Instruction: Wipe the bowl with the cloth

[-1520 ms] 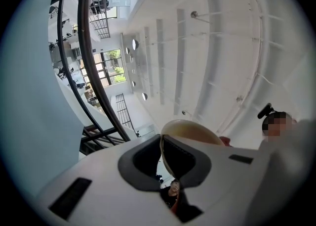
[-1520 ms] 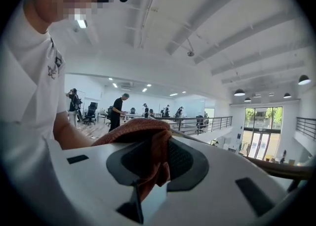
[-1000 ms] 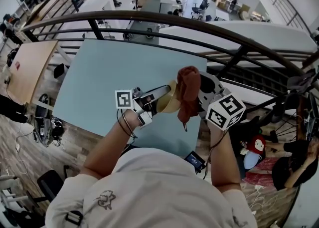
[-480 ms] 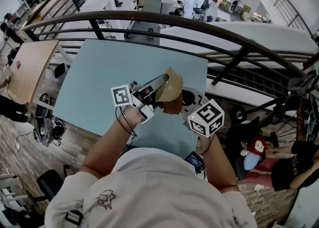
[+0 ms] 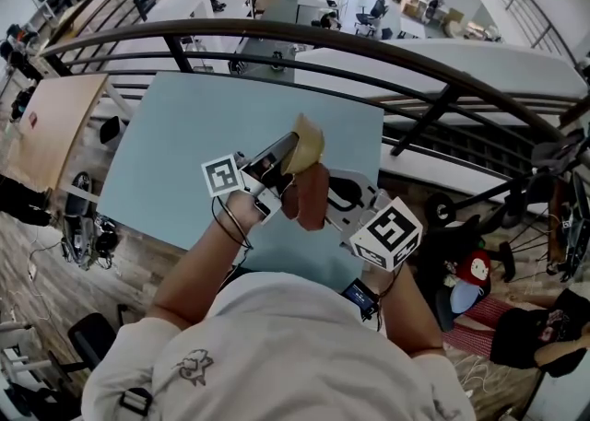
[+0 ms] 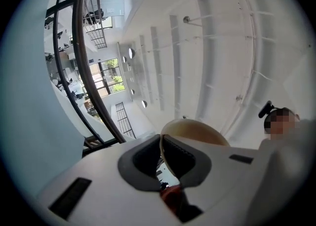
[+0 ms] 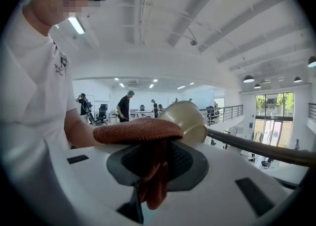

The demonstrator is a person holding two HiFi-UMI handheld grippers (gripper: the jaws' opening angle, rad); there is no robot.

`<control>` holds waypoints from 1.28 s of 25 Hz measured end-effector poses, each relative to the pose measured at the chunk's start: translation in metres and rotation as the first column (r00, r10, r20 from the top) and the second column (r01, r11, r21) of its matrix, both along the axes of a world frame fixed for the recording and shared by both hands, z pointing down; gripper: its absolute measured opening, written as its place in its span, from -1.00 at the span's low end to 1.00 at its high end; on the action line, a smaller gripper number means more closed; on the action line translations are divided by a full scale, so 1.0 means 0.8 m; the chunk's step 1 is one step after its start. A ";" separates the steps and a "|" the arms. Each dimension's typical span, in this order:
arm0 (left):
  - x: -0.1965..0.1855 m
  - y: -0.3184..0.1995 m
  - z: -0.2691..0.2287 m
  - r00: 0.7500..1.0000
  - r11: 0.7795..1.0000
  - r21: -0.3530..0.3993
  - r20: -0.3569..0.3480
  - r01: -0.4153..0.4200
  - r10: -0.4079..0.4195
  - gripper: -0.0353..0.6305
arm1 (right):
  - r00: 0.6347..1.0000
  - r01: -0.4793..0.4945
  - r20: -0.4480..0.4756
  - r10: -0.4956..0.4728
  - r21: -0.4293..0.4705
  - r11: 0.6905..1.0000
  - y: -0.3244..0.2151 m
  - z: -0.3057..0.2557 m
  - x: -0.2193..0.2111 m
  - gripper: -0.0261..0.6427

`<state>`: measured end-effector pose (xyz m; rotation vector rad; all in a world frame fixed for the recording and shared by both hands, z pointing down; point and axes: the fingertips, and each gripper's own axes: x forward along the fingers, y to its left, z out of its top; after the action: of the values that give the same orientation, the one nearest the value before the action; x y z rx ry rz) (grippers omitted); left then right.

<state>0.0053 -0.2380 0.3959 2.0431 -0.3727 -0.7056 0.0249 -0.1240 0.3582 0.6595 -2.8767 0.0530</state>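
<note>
Nearest, at six o'clock in the head view: a white shirt (image 5: 277, 345), with two forearms reaching toward twelve. Just past them, near the picture's middle, raised above the pale blue table (image 5: 175, 134): a rust-red cloth (image 5: 311, 198) at five o'clock and a tan bowl (image 5: 307, 143) at twelve, the two touching.

In the right gripper view, close up: the right gripper (image 7: 158, 163), jaws shut tight on a hanging fold of the cloth. The rest of the cloth draped flat over the jaw tops (a coarse knitted weave, by the look). The bowl just beyond at one o'clock, its outer wall toward the camera.

In the left gripper view: the left gripper (image 6: 163, 163), jaws closed on the bowl's rim, one pad inside the wall and one outside. The bowl tipped on edge and jutting toward twelve. A scrap of red cloth low between the jaws at six o'clock.

Farther out in the head view: a dark curved railing (image 5: 387, 55) arching from nine o'clock to three beyond the table's far edge. Beyond that, at twelve, a lower floor with desks and chairs, too small for detail.
</note>
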 end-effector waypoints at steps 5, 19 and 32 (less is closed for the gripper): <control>0.008 0.010 0.017 0.999 0.999 -0.029 0.016 -0.030 0.031 -0.81 | 0.999 -0.029 -0.010 0.030 0.103 0.994 -0.006 -0.036 0.004 -0.65; 0.030 0.052 0.021 0.988 0.988 0.015 0.013 -0.154 0.154 -0.82 | 0.970 -0.236 0.081 0.229 0.083 0.968 -0.084 -0.044 0.066 -0.65; 0.030 0.060 -0.013 0.972 0.976 0.092 -0.104 -0.200 0.209 -0.82 | 0.972 -0.224 0.063 0.228 -0.065 0.973 -0.089 0.034 0.054 -0.66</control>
<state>0.0294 -0.1901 0.3857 2.0704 -0.0674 -0.7145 0.0680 -0.1953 0.3852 0.9890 -2.8388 0.1936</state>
